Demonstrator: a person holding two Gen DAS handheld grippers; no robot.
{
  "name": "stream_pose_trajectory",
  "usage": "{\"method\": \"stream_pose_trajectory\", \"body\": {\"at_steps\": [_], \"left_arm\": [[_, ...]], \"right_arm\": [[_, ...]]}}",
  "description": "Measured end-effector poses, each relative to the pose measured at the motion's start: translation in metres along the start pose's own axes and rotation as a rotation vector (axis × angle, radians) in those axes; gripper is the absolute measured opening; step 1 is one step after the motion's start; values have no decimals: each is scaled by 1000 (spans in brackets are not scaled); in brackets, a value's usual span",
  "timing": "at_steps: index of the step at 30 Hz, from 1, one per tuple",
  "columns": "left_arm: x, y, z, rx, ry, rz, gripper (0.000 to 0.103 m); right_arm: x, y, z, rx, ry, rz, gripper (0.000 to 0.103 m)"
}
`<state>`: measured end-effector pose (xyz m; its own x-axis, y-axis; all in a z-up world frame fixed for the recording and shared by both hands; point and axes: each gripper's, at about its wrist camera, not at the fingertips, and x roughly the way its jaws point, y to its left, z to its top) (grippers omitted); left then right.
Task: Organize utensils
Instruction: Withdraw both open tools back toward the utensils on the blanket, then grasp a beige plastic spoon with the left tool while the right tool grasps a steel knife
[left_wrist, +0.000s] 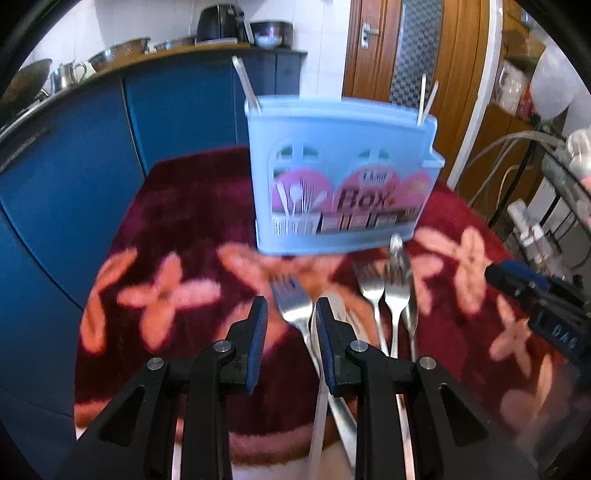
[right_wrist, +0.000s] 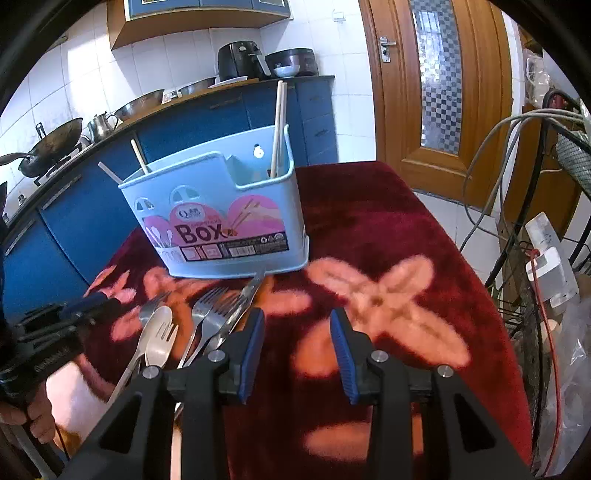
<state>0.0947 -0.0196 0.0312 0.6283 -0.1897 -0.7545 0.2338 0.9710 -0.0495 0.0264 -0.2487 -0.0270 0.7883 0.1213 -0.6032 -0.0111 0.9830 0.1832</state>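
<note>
Below the box (left_wrist: 343, 177), at 6 o'clock, forks (left_wrist: 384, 291) lie; left gripper (left_wrist: 291, 314) narrow and empty, right gripper (right_wrist: 297, 328) wider, empty.

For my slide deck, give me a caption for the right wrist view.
Right gripper open above the flowered red cloth, forks and a spoon piled left, blue utensil box behind.

Black gripper (right_wrist: 297, 321), blue ribbed pads (right_wrist: 341, 350), silver screws.

Light blue utensil box (right_wrist: 221, 229) stands upright mid-frame, chopsticks (right_wrist: 279, 125) poking out; forks (right_wrist: 207, 314) and a spoon (right_wrist: 159, 334) piled lower left.
</note>
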Motion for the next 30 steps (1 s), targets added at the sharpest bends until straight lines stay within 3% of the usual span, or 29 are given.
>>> {"method": "stream_pose_trajectory", "body": {"at_steps": [3,12,24,27,30], "left_arm": [[10,-1,-5,4,52,-23,31],[21,-7,-17,19,132,-54,32],[16,-5,-27,13,149,-77,25],[9,-3,-28,6,138,-94,8],[5,-4,-30,24,129,-71,4]], "right_arm": [[3,-1,-3,4,10,6,40],[10,-6,-10,25,39,20,40],[12,-8,-15,34,52,34,40],[13,-7,-15,38,55,39,40],[13,-5,-16,37,59,48,40]]}}
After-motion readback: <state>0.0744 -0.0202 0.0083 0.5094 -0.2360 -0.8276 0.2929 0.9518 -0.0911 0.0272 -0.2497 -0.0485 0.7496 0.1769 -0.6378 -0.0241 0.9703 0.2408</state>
